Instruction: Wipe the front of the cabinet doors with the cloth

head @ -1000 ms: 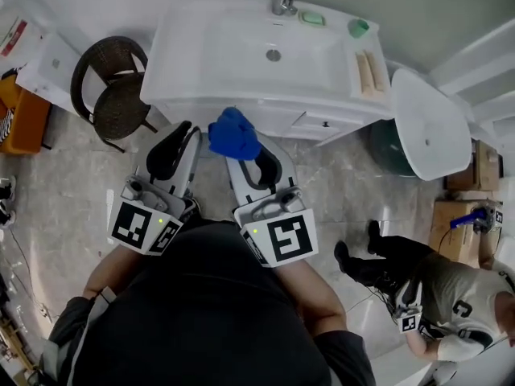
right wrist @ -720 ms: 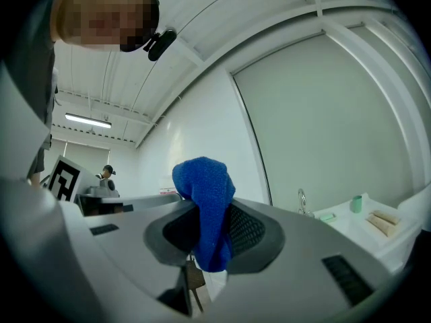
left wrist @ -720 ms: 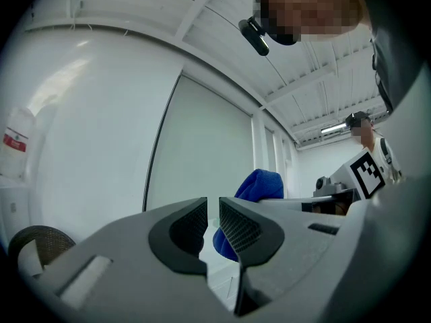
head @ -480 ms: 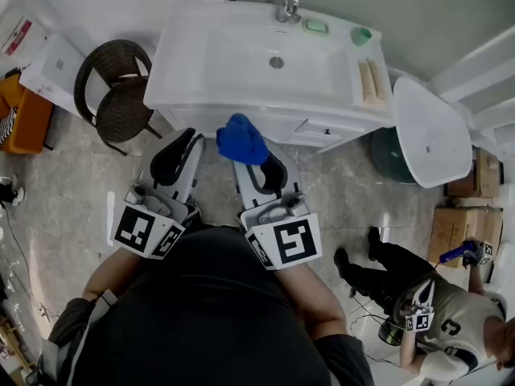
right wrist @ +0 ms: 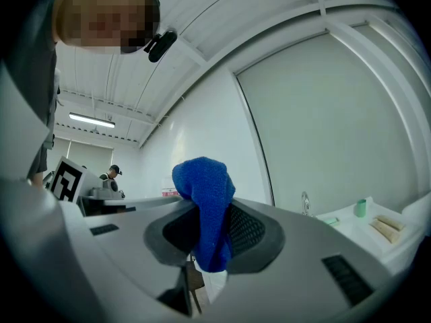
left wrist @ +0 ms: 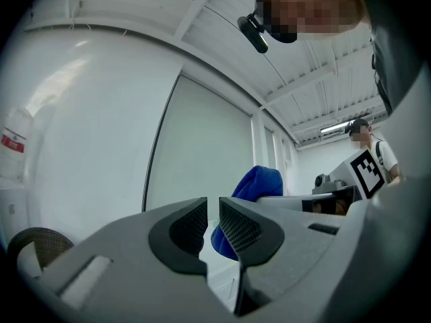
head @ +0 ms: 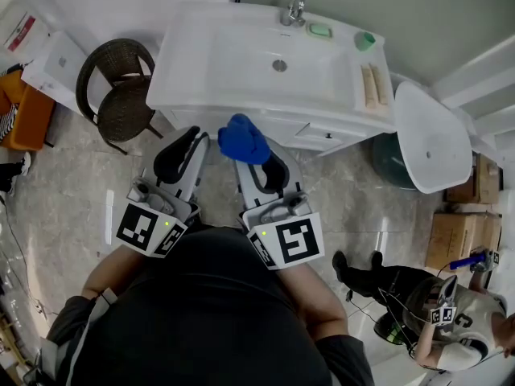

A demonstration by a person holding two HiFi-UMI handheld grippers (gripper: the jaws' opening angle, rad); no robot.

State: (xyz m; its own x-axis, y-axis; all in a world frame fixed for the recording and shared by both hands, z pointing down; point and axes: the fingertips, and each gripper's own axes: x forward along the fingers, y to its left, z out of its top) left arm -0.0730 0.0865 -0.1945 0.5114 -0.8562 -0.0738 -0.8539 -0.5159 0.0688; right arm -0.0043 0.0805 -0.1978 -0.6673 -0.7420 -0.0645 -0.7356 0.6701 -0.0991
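Far left, wicker chair (head: 117, 95): stands on the floor beside the washbasin (head: 185, 71), apart from both tools
Left gripper (head: 187, 139): tongs drawn almost together with only a thin slit between the ribbed pads, nothing held; it points toward the left end of the cabinet front, and whether it touches cannot be told
Cloth (head: 244, 139): blue, bunched into a lump, sticking out past the tongs of the right gripper and lying just below the basin's front edge, close to the cabinet face; contact with the face cannot be made out from above
Right gripper (head: 249, 158): tongs pinching the cloth, which fills the gap between the pads and bulges over their tips in the right gripper view (right wrist: 205, 200)
Cabinet doors (head: 310, 129): white, seen only as a narrow strip under the basin, one small dark handle showing right of the cloth
Progress: judged early; the cloth is gripped and brought up near the left-centre of the front, and the stretch to the right up to and past the handle looks left to wipe
Far right, person (head: 438, 316): crouched on the floor, well apart from the cabinet
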